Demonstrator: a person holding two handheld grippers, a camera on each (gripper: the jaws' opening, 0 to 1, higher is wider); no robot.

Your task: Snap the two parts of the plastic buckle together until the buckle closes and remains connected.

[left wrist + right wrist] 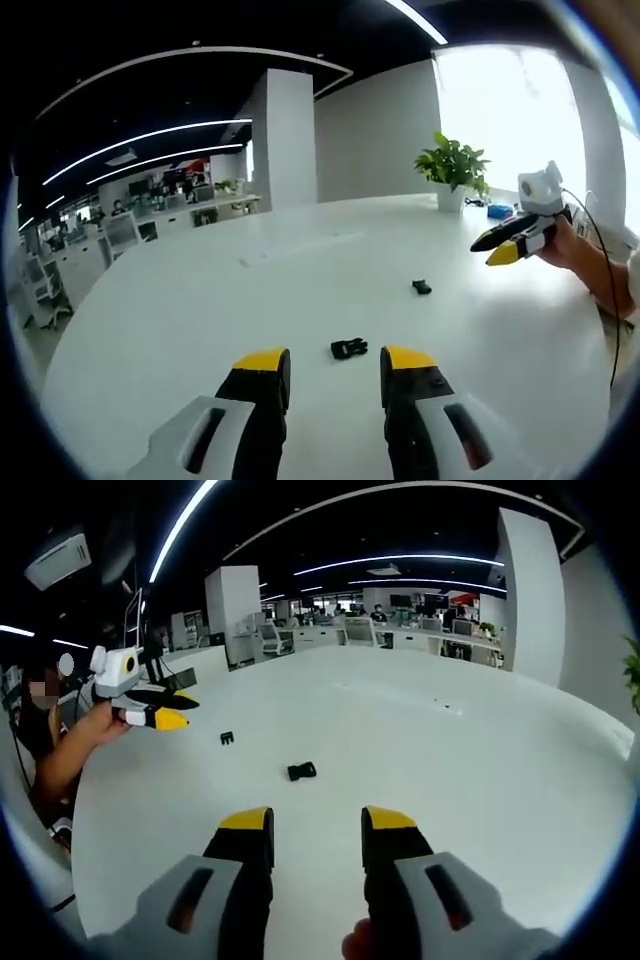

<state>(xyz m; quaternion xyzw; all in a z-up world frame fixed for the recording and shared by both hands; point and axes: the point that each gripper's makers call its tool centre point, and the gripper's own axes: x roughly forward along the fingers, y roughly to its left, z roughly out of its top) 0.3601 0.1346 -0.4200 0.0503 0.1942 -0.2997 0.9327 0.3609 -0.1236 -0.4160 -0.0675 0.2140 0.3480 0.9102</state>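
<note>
Spreading wide and white, the counter [300, 290] carries everything, and I place the rest by it. My left gripper [335, 365] and right gripper [316, 825] hover above its near edge, jaws apart and holding nothing. On its surface lie the larger buckle part [349, 349] and, well apart, the smaller buckle part [422, 287].

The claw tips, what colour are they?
Yellow tips on black claws, clearest on the left claw in the left gripper view.

black tool [335, 377] jaws, yellow tips, grey bodies
</note>
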